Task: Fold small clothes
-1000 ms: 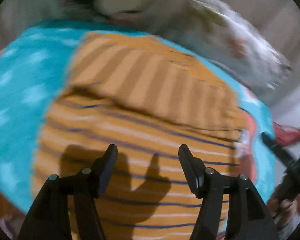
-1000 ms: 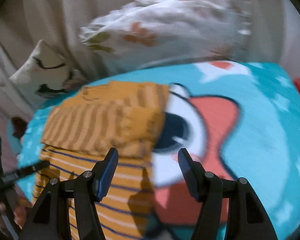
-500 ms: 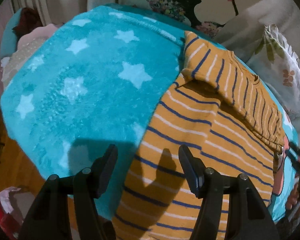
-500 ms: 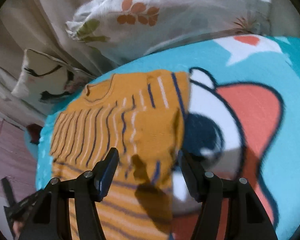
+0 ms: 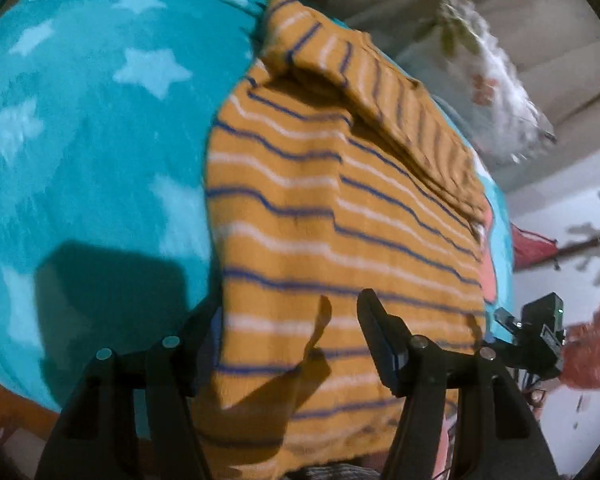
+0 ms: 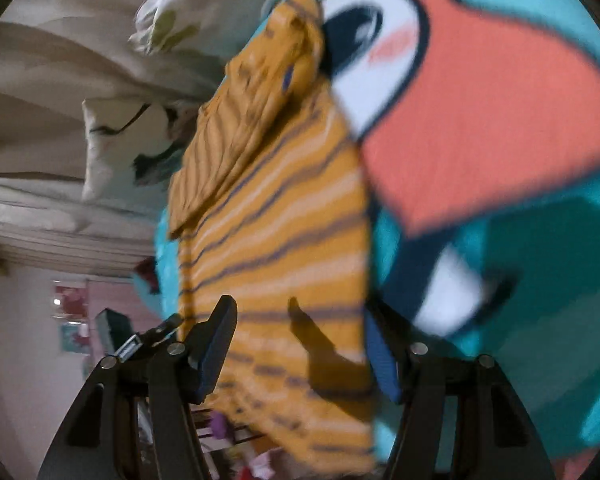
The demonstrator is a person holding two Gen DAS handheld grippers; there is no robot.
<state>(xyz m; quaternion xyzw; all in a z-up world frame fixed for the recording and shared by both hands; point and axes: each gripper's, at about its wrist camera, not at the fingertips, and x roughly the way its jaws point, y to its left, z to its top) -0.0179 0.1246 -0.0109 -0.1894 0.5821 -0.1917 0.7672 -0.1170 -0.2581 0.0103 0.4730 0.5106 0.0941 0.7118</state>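
An orange striped shirt (image 5: 340, 216) with thin blue and white stripes lies spread on a teal blanket (image 5: 80, 140) printed with pale stars. The far end of the shirt is folded back over itself, forming a doubled band (image 5: 400, 104) across the top. In the left wrist view, the left gripper (image 5: 292, 340) hangs over the shirt's near left corner, its jaws parted; 1 finger is over the blanket beside the shirt's edge and the other is over the fabric. Nothing is pinched between them. In the right wrist view, which is blurred, the right gripper (image 6: 300, 344) hangs over the shirt's (image 6: 280, 240) near right corner with its jaws likewise apart, not clamped on the cloth. To the right of the shirt, the blanket (image 6: 580, 300) shows a large cartoon figure (image 6: 480, 112) in coral, white and dark blue. 2 patterned pillows (image 6: 180, 8) rest beyond the blanket's far edge.
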